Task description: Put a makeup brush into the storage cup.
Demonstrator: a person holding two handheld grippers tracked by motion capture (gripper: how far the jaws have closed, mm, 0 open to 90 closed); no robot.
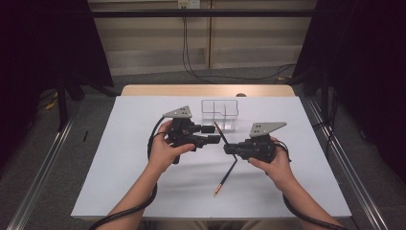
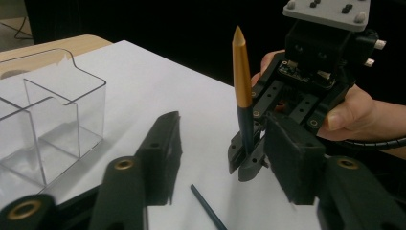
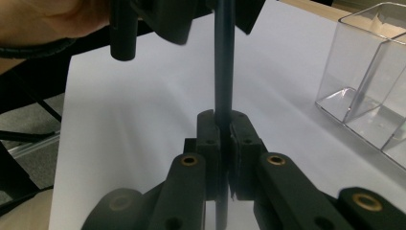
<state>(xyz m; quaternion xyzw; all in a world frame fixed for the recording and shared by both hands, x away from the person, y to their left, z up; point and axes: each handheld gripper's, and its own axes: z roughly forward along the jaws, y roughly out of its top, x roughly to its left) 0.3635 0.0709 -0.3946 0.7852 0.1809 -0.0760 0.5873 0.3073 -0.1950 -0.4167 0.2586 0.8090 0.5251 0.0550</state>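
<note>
A: Right gripper [image 1: 229, 149]?
B: Pinching the dark pencil [image 1: 225, 165] mid-shaft, gold end toward the person, held above the white surface [image 1: 124, 158].
A: Left gripper [image 1: 214, 134]?
B: Jaws spread, either side of the pencil's upper shaft, not touching.
A: Anything else?
B: Clear divided box [image 1: 219, 113] just behind both grippers.

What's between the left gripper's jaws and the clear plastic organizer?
Bare white table, per the left gripper view; the left gripper is open beside the clear plastic organizer.
</note>
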